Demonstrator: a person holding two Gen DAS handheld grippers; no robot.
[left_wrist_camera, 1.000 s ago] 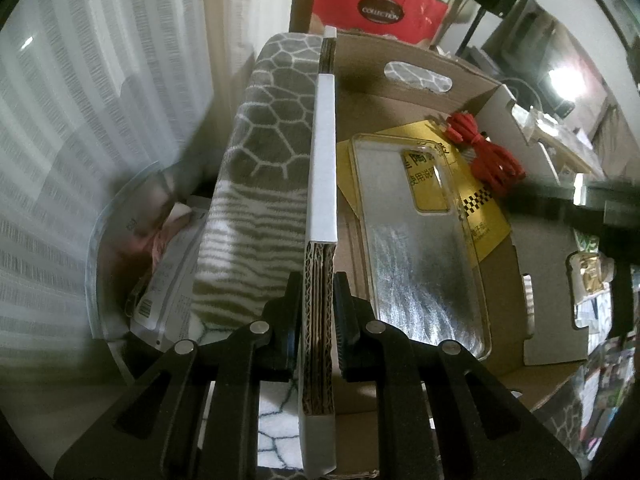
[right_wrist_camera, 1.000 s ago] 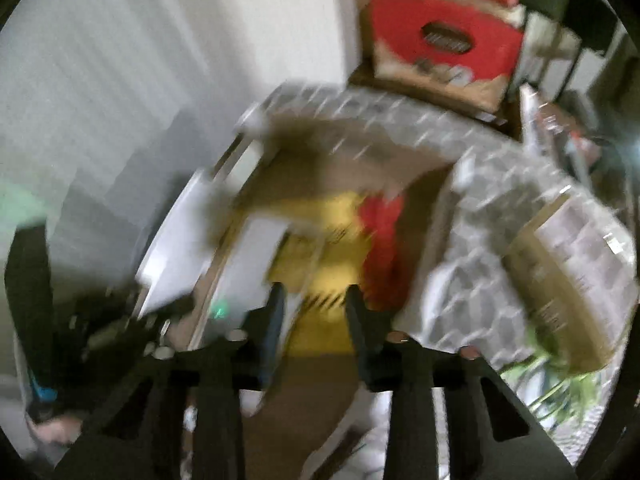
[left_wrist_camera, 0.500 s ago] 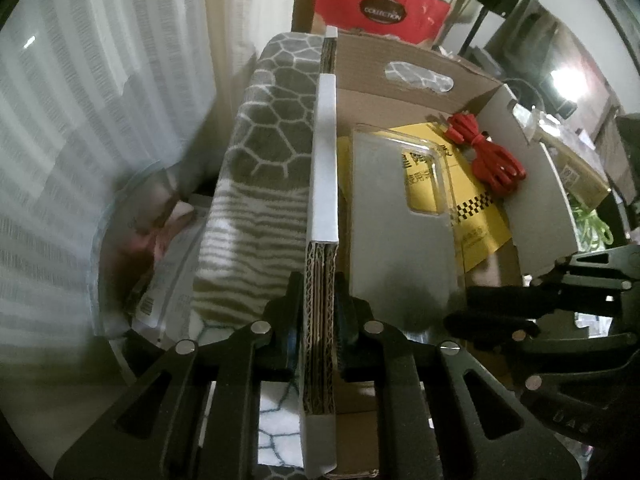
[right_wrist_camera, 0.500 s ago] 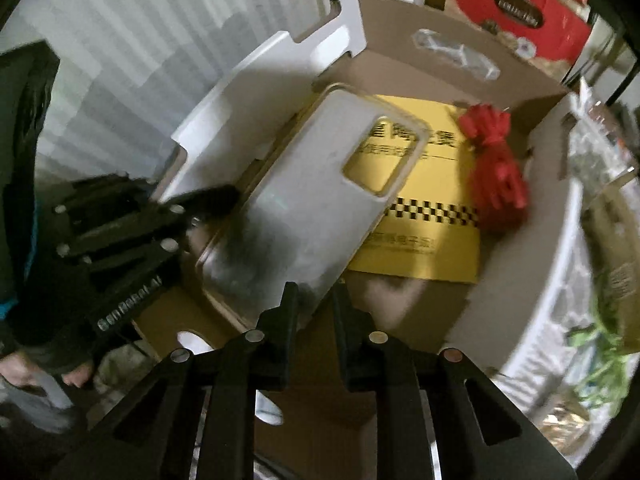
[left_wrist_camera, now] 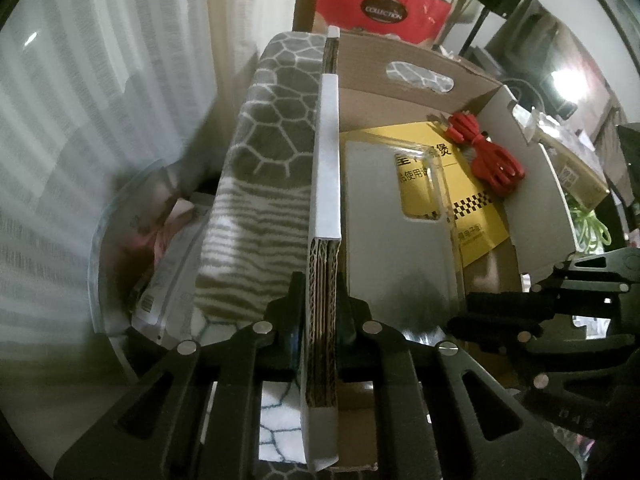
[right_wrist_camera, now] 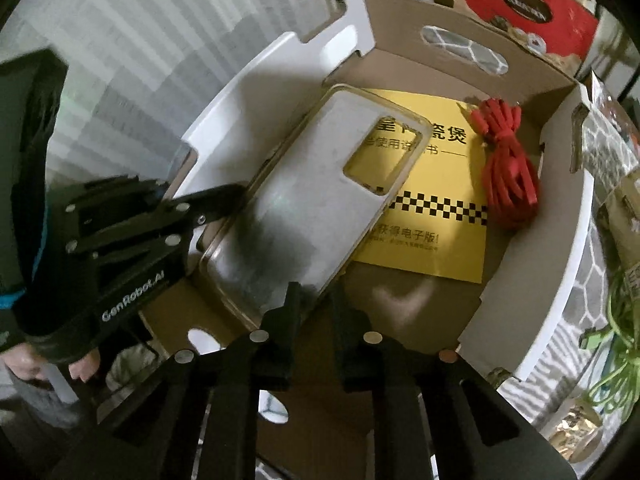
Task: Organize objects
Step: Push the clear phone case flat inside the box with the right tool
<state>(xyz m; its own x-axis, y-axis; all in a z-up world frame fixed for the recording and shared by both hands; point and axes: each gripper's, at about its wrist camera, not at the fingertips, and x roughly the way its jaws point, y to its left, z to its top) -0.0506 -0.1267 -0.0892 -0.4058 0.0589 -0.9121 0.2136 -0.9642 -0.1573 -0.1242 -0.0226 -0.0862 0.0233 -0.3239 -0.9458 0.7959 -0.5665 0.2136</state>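
Note:
An open cardboard box (left_wrist_camera: pixel 420 60) holds a yellow booklet (left_wrist_camera: pixel 476 208), a clear phone case (left_wrist_camera: pixel 384 232) lying over it and a coiled red cable (left_wrist_camera: pixel 488 156). My left gripper (left_wrist_camera: pixel 322 304) is shut on the box's left side wall (left_wrist_camera: pixel 326 184), one finger on each face. In the right wrist view that left gripper (right_wrist_camera: pixel 224 200) clamps the wall beside the case. My right gripper (right_wrist_camera: pixel 317 300) points down into the box (right_wrist_camera: pixel 400 20). Its jaws are closing on the near corner of the phone case (right_wrist_camera: pixel 312 200), which fills the gap. The red cable (right_wrist_camera: pixel 506 168) and the booklet (right_wrist_camera: pixel 436 224) lie beyond.
The box stands on a grey honeycomb-patterned blanket (left_wrist_camera: pixel 276 132). A red "COLLECTION" box (left_wrist_camera: pixel 380 4) sits behind it. A clear tub with packets (left_wrist_camera: pixel 160 248) is down at the left. A green cord (right_wrist_camera: pixel 616 344) lies right of the box. A hand (right_wrist_camera: pixel 80 364) holds the left gripper.
My right gripper came down into the box to the case's near corner, and its jaws narrowed. It now shows at the lower right of the left wrist view. The left gripper stayed put.

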